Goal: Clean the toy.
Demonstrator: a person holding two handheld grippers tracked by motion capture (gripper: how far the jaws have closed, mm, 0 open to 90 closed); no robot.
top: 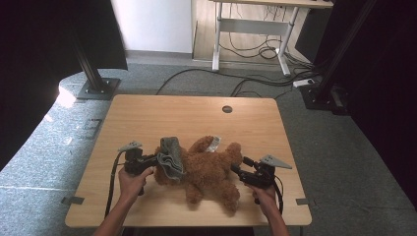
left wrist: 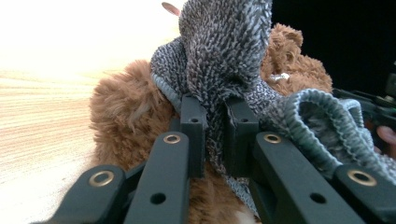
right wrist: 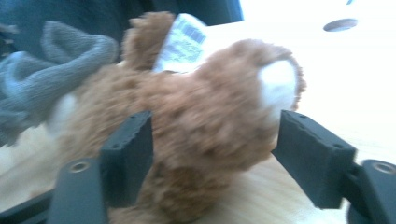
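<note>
**Knit garment half onto the plush dog**

The left tongs are clamped on a fold of the grey knit garment, which sits bunched over one end of the brown plush dog just ahead of them. The right tongs stand apart around the dog's other end, not yet closed on it. By my judgement the dressing is begun: the knit remains to be drawn along the body lying on the table.

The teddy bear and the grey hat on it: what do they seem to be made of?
The teddy bear looks like brown plush: shaggy, matte pile. The grey hat looks like knitted yarn, probably wool or acrylic: fuzzy loops and a ribbed edge show where the left gripper pinches it.
</note>
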